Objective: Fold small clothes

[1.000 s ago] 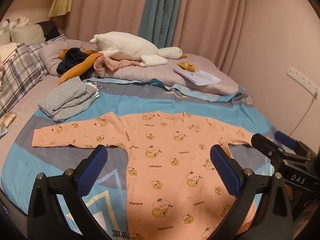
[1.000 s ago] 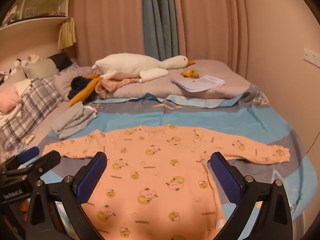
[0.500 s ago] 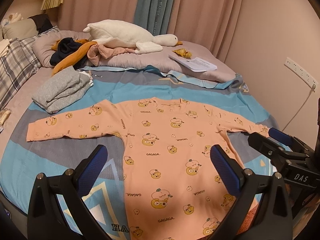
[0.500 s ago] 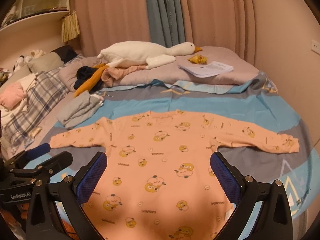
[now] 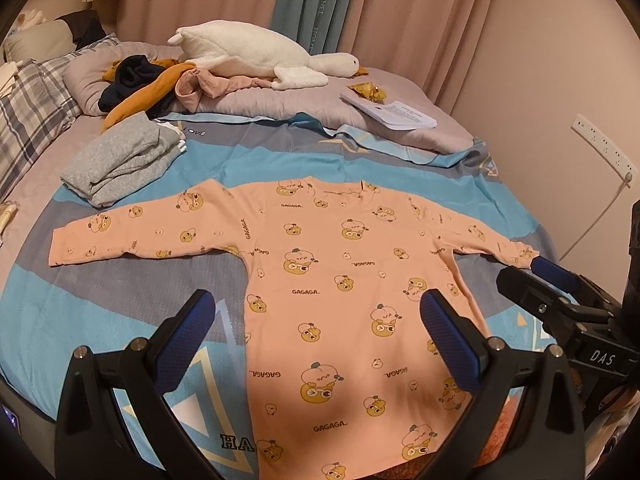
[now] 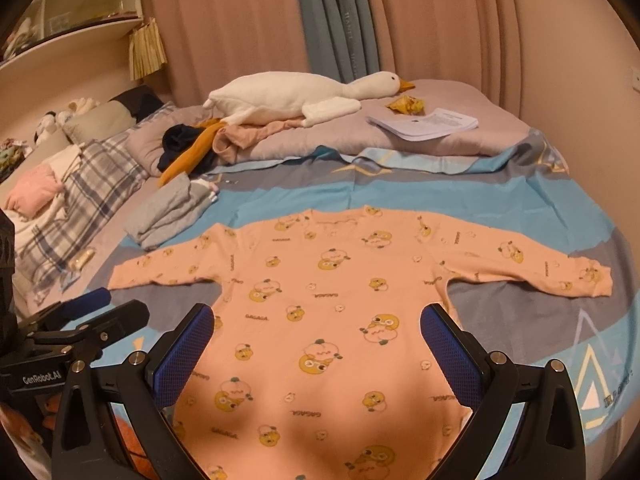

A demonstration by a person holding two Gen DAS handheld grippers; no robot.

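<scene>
A small peach long-sleeved shirt [image 5: 328, 280] with a duck print lies flat on the blue and grey bedspread [image 5: 120, 304], sleeves spread out to both sides. It also shows in the right wrist view [image 6: 332, 320]. My left gripper [image 5: 318, 336] is open and empty, held above the shirt's lower part. My right gripper [image 6: 318, 344] is open and empty, also above the lower part. In the left wrist view the right gripper [image 5: 560, 292] sits just beyond the shirt's right cuff. In the right wrist view the left gripper [image 6: 92, 312] is near the left cuff.
A folded grey garment [image 5: 120, 160] lies left of the shirt. Behind it are a heap of dark and orange clothes [image 5: 140, 84], a white goose plush [image 5: 256, 56], a stack of papers [image 5: 392, 114] and a plaid pillow [image 5: 28, 116]. A wall [image 5: 560, 100] runs along the right.
Both grippers have risen and drawn back a little from the shirt, so more of it and the bedspread shows. Both stay open. The shirt has not moved.
</scene>
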